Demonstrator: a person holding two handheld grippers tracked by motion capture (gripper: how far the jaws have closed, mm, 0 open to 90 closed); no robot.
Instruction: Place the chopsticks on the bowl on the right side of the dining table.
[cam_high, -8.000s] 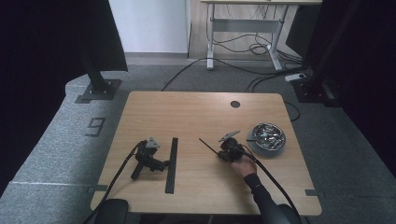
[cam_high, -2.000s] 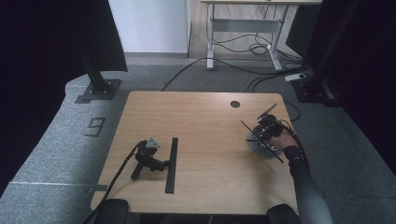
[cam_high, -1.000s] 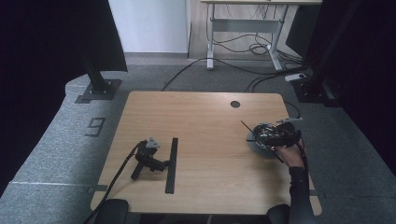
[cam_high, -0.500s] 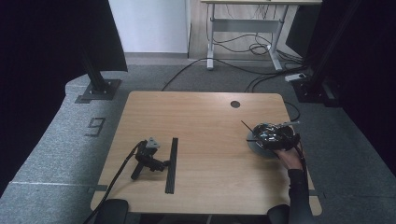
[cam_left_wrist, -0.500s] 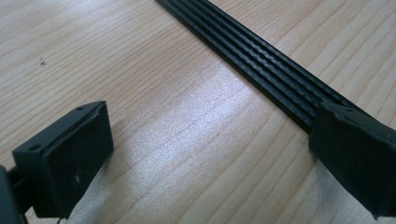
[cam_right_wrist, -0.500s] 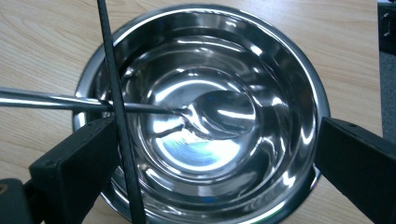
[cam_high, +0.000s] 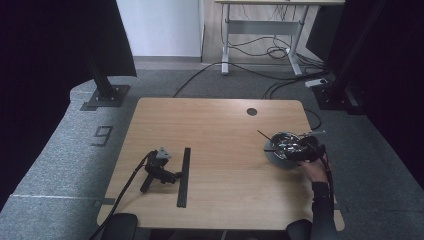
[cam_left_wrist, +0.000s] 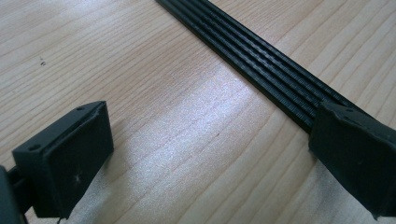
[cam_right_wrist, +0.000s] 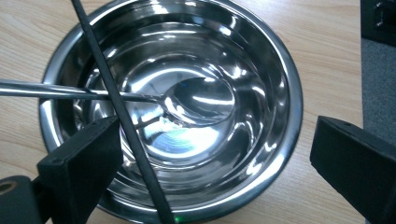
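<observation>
Wooden table (cam_high: 220, 130), high view: right gripper (cam_high: 300, 150) over steel bowl (cam_high: 280, 159) at right edge; left gripper (cam_high: 159, 170) lies lower left beside black strip (cam_high: 183, 176). Left gripper view: jaws apart, empty. Right gripper view: jaws wide, bowl (cam_right_wrist: 285, 70) centre frame holding spoon (cam_right_wrist: 196, 100) and black rod (cam_right_wrist: 116, 102).

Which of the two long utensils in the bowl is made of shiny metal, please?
The spoon lying in the bowl; the thin black stick crossing it is matte.

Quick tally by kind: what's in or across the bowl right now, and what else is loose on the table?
Steel bowl: 1
Metal spoon, lying in the bowl: 1
Thin black stick, across the bowl: 1
Black ribbed strip, on the table by the left gripper: 1
Total: 4
</observation>
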